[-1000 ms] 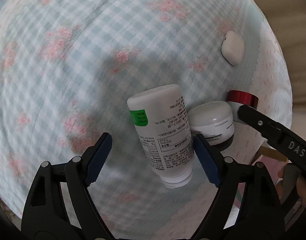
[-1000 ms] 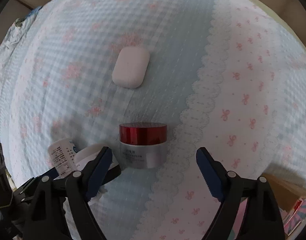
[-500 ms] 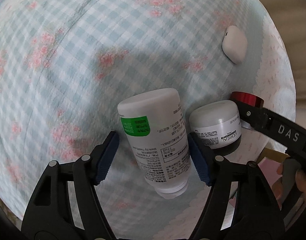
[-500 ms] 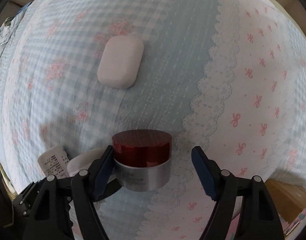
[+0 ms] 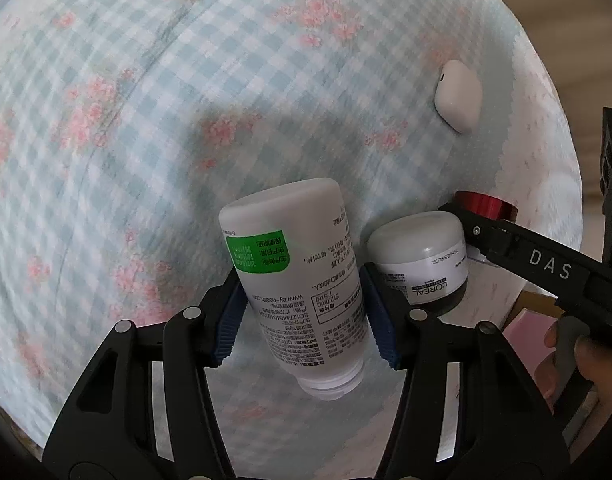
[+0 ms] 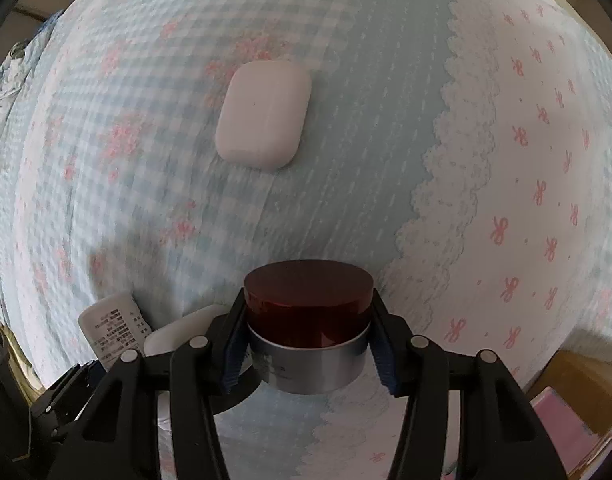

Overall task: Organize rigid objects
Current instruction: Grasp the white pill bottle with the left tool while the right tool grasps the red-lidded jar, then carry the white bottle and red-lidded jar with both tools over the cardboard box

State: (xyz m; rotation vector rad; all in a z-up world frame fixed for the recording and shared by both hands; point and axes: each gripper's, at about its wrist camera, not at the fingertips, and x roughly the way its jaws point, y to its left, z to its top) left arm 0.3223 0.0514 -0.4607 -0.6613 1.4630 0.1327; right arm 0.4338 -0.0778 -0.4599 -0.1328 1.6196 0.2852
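The white supplement bottle (image 5: 302, 280) carries an upside-down label reading "www.by-health.com" and a green patch whose characters are too small to read. The white cream jar (image 5: 420, 264) reads "L'OREAL", and the right hand-held gripper (image 5: 546, 268) bears "DAS".

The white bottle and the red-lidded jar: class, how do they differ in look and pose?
The white bottle is tall, all white with a green label patch; the red-lidded jar is squat, silver below a dark red lid. The bottle lies on its side on the bedsheet; the jar is upright. Shared: each sits gripped between a claw's blue pads.
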